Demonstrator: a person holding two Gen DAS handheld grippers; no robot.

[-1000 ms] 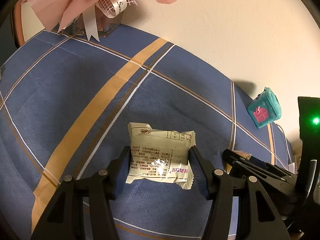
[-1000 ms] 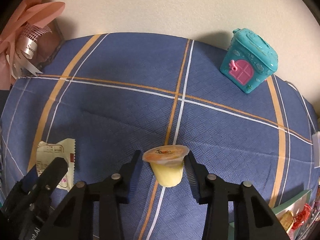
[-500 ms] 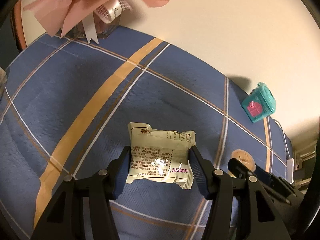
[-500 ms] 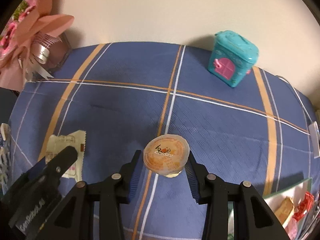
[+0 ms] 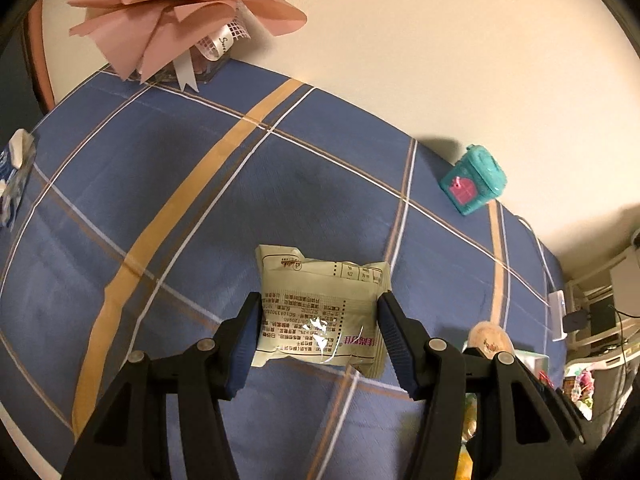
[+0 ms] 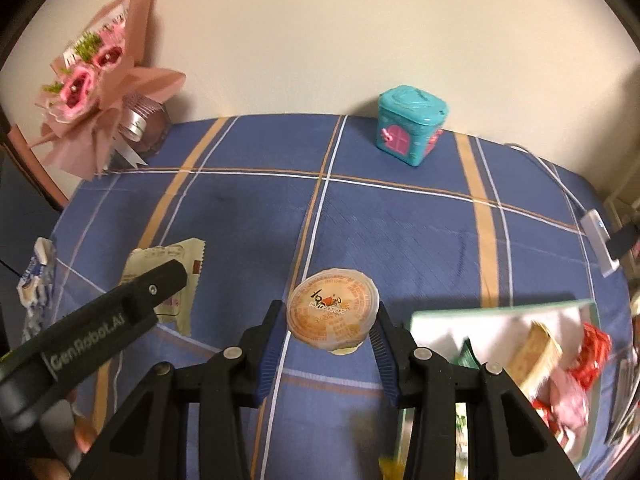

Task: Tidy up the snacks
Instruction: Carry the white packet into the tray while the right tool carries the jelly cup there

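A cream-coloured, printed foil snack packet [image 5: 320, 316] is sitting clamped between the narrowly spread jaws of the left gripper [image 5: 318, 338], raised above the blue plaid tablecloth [image 5: 120, 200]. The right gripper [image 6: 328, 340], jaws nearly together, is pinching a small clear jelly cup with an orange printed lid [image 6: 333, 310], also off the cloth. At near right, a white tray of snacks [image 6: 500, 344] is showing blurred and cut off by the frame edge. A pale packet [image 6: 34, 280] is lying half out of view at the far left edge. A teal toy house [image 6: 409, 125] and a pink paper bouquet [image 6: 96, 92] are standing far back against the cream wall [image 6: 320, 40].
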